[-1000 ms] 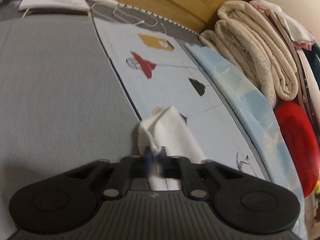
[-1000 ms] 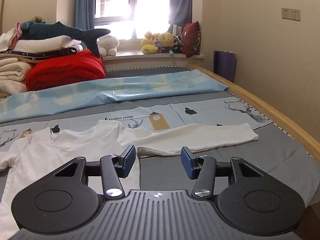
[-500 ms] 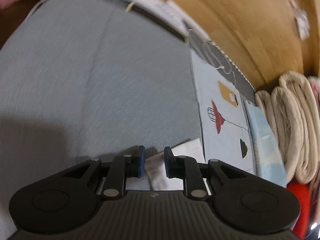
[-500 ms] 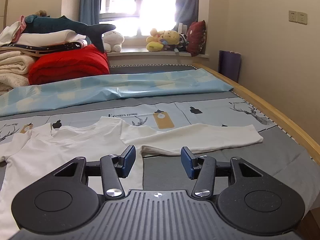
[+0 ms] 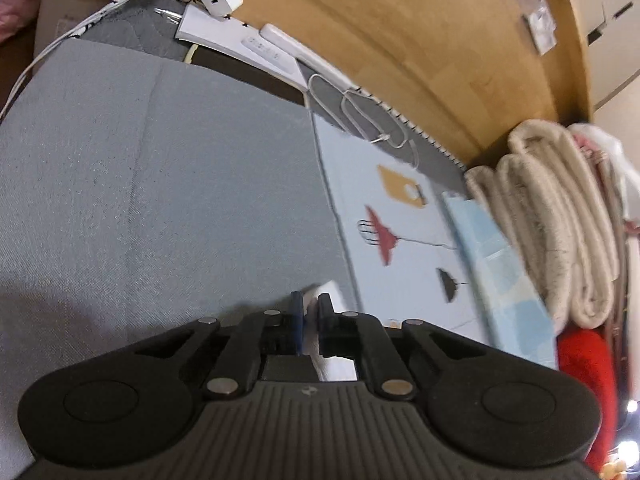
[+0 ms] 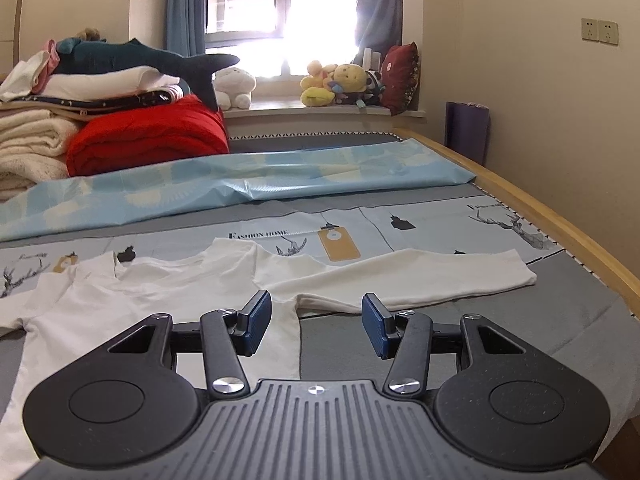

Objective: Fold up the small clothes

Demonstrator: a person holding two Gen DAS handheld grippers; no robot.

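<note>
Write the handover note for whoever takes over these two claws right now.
Left claw: its jaws have just been closing and now pinch a corner of the white shirt, low over the grey bedcover.
Right claw: open and empty, hovering over the shirt near its armpit.
The shirt is spread on the bed, with one long sleeve flat toward the wooden bed edge.
Done: shirt laid out; no fold visible.
Left: fold the sleeves in, then the body.
</note>
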